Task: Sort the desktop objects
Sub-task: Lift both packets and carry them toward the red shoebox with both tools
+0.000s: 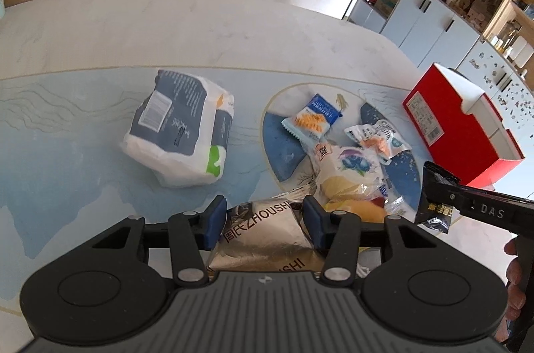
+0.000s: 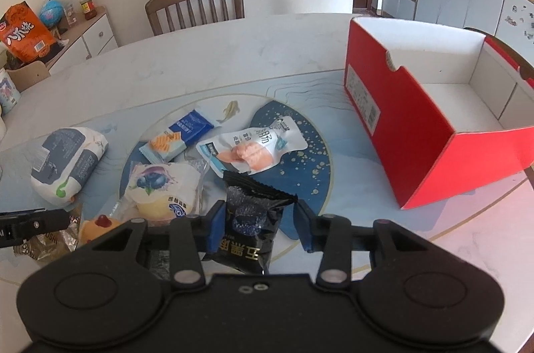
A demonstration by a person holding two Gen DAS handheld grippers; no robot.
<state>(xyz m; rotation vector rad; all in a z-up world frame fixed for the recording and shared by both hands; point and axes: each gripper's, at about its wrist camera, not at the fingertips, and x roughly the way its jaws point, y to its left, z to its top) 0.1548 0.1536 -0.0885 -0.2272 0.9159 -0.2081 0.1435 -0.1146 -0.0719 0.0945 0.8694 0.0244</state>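
Right now my left gripper (image 1: pixel 263 221) is clamped on a silver foil packet (image 1: pixel 263 236), held just above the tabletop (image 1: pixel 200 29). My right gripper (image 2: pixel 258 224) pinches a black snack packet (image 2: pixel 248 219), lifted clear of the pile. Ahead and to its right stands the open red box (image 2: pixel 434 126); the other snacks lie ahead-left.

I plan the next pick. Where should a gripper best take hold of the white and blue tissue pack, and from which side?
Grip the tissue pack across its narrower width, coming from above. It lies flat on the table, apart from the snack packets, with free space on both long sides for the fingers. It looks soft and bulky, so open wide and close gently.
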